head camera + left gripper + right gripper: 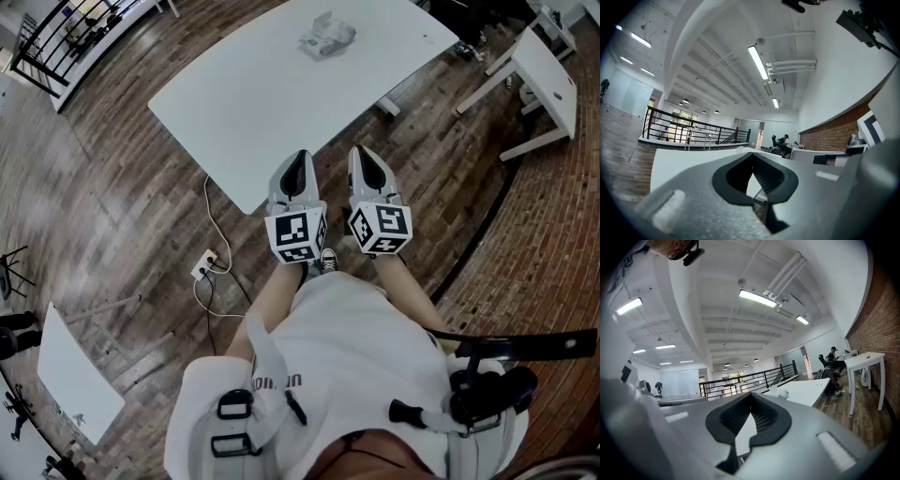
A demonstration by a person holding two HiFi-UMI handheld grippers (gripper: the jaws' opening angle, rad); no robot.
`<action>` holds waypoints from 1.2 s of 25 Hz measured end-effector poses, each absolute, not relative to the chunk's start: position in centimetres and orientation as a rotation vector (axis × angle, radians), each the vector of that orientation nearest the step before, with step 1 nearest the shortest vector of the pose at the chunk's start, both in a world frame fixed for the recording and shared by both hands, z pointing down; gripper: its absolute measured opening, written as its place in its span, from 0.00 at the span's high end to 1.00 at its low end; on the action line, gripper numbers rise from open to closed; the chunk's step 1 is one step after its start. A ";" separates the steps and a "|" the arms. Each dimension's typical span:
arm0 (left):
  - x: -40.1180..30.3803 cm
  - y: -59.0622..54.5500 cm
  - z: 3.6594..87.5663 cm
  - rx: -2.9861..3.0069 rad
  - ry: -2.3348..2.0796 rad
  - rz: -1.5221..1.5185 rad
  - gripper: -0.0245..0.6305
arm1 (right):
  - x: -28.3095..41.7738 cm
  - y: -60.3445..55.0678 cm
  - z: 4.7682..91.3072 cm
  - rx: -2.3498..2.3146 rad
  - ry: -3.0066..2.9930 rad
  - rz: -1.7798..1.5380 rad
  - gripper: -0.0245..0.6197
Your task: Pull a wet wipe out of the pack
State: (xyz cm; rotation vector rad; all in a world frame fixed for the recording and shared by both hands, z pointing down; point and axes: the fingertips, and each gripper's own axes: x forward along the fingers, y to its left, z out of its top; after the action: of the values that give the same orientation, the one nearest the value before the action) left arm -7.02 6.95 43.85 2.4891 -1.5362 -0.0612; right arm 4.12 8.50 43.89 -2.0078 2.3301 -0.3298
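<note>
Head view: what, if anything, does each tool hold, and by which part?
Nothing is held. The left tool and right tool are shut and empty; the crumpled pale wet wipe pack lies untouched on the white table, far from both.

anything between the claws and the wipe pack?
Nothing. The head view shows only bare white table between the wet wipe pack at its far end and the left claw and right claw.

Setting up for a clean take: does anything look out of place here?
Nothing is spilled. The pack lies crumpled at the table's far end. A loose cable trails over the floor to a power strip near the person's feet: a possible trip risk.
</note>
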 end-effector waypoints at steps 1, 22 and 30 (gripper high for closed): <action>-7.4 6.8 43.9 2.487 -1.541 -0.062 0.96 | 4.3 8.4 43.8 -2.022 2.323 -0.324 0.95; 0.1 -6.1 47.1 2.467 -1.531 -0.010 0.96 | 12.7 -5.0 45.9 -1.991 2.311 -0.322 0.95; 5.3 -15.8 46.4 2.376 -1.644 -0.018 0.96 | 16.8 -16.8 46.6 -1.854 2.528 -0.336 0.95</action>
State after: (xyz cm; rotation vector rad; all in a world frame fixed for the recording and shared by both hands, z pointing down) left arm 5.33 -15.81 46.44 2.3760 -1.6440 -0.0180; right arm 16.82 -16.79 46.59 -1.8541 2.5278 -0.3363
